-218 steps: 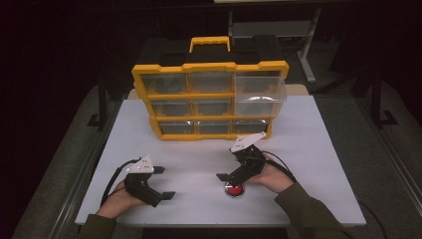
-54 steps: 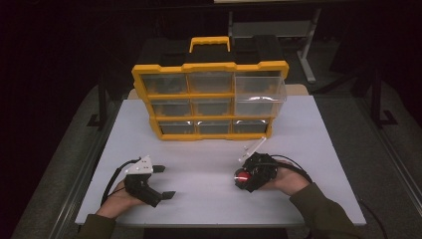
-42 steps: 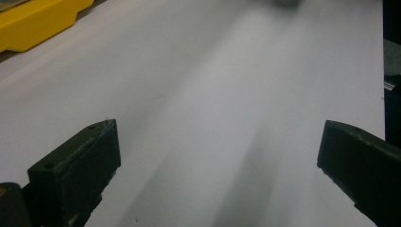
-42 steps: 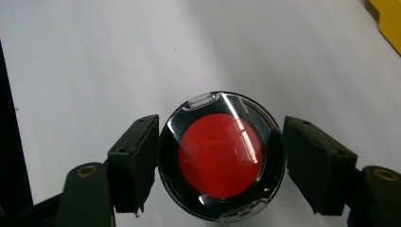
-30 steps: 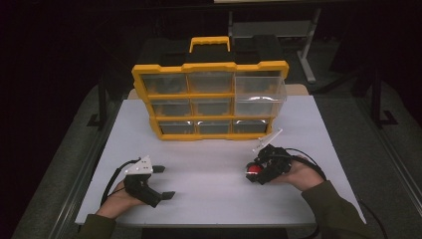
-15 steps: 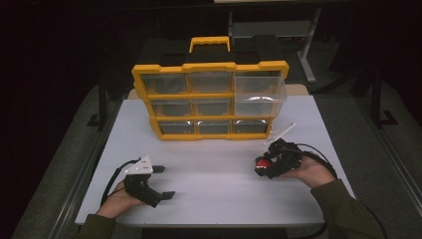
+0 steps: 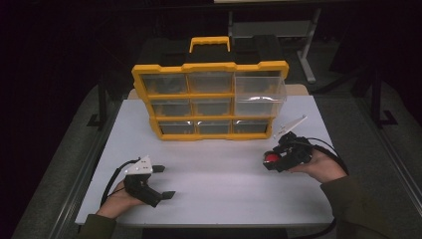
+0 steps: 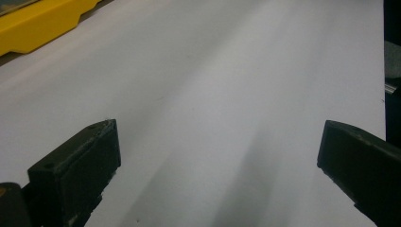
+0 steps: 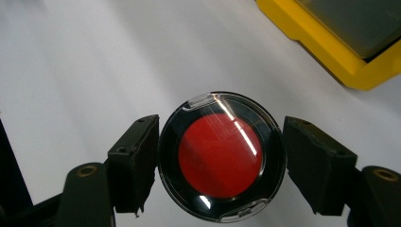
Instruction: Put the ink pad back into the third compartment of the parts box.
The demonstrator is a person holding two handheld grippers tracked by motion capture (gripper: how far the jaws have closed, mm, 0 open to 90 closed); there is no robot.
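The right claw (image 9: 220, 158) pinches a round red-centred case (image 9: 221, 156) by its smooth rim, just right of the yellow organizer (image 7: 209, 94), above the tabletop (image 7: 224, 174). A tilt could let it slip. The left claw (image 8: 217, 165) rests wide, gripping nothing.

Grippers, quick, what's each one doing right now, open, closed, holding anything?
Left gripper: open, nothing between its jaws.
Right gripper: shut on the round red compact.
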